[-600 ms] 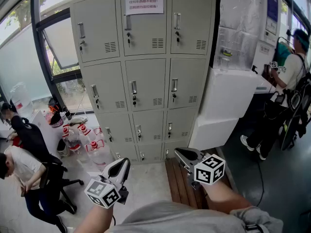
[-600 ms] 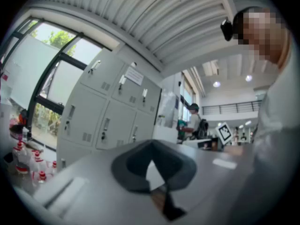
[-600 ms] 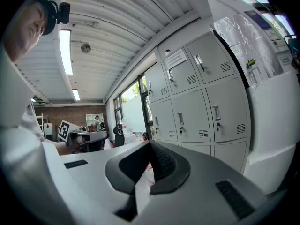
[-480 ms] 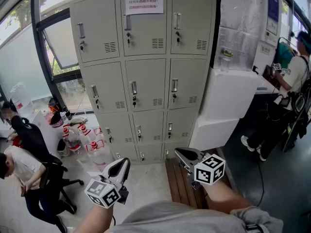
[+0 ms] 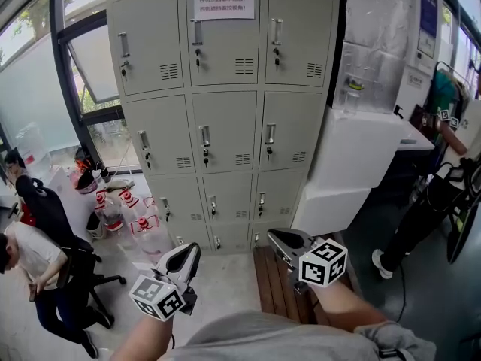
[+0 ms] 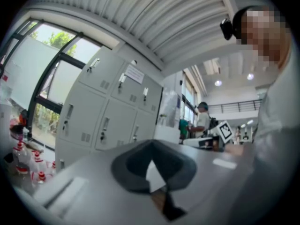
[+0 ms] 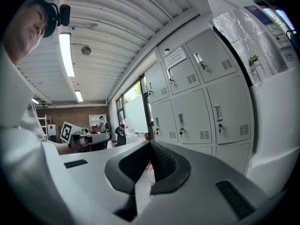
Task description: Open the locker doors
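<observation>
A grey bank of lockers (image 5: 225, 111) fills the upper centre of the head view, three columns wide and four rows high, and every door is closed flat. Each door has an upright handle with a lock beneath it, and a white paper notice (image 5: 224, 1) with red print is stuck on the top middle door. The left gripper (image 5: 193, 249) sits at the lower left of centre and the right gripper (image 5: 273, 236) at the lower right of centre. Both point toward the lockers, well apart from them and touching no door. In each gripper's own view the two jaws are clenched together at the tips with nothing between them. A slatted wooden board (image 5: 272, 284) lies on the floor below the right gripper, at the foot of the lockers. A big white cabinet (image 5: 353, 156) stands just beside the lockers on the right. At the left a window (image 5: 90, 66) meets the lockers, red-capped water bottles (image 5: 131, 216) stand on the floor beneath it, and two seated people (image 5: 37, 254) are at the lower left edge.
</observation>
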Motion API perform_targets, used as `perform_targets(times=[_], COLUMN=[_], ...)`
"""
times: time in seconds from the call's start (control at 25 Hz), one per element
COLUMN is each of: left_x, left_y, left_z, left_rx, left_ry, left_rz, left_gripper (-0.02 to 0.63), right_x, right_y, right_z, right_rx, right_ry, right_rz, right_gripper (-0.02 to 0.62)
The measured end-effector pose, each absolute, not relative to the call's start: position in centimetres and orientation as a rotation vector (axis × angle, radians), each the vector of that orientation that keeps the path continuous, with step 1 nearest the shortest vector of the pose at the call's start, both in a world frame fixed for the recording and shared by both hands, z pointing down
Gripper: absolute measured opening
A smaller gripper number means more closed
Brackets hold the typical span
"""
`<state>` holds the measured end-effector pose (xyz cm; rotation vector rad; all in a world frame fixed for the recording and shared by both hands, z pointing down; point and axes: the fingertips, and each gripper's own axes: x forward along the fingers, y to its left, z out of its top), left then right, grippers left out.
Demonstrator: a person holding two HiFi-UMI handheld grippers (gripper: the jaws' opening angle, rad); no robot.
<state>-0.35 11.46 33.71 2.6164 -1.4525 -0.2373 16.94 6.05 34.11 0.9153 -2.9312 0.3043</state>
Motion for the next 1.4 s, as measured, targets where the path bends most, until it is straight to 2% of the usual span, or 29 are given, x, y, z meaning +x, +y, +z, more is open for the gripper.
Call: perform_targets(times=[0.4, 0.6, 0.92, 1.4], left_x=[3.9, 3.9, -3.7, -17.5], left_y=[8.7, 6.4, -2.6, -20.5], left_z=[35.1, 36.6, 37.4, 32.7], left_rx=[2.564, 2.541, 2.579, 2.767], left_ry=[-1.468, -1.458, -1.418, -1.235], left_rz=[-0.255, -0.227, -0.235, -0.171], left_gripper=[0.005, 0.005, 0.005, 0.005], right_x=[19.8, 18.4, 11.0, -3.5], right_y=[3.5, 0.9, -7.6, -23.7], right_z=[35.3, 37.0, 37.3, 32.9], right_rx=[0.787, 0.718, 0.72, 0.911], right_ry=[-2.95, -2.953, -2.985, -3.003], right_rz=[0.311, 0.354, 0.329, 0.249], right_gripper=[0.0, 0.0, 0.0, 0.0])
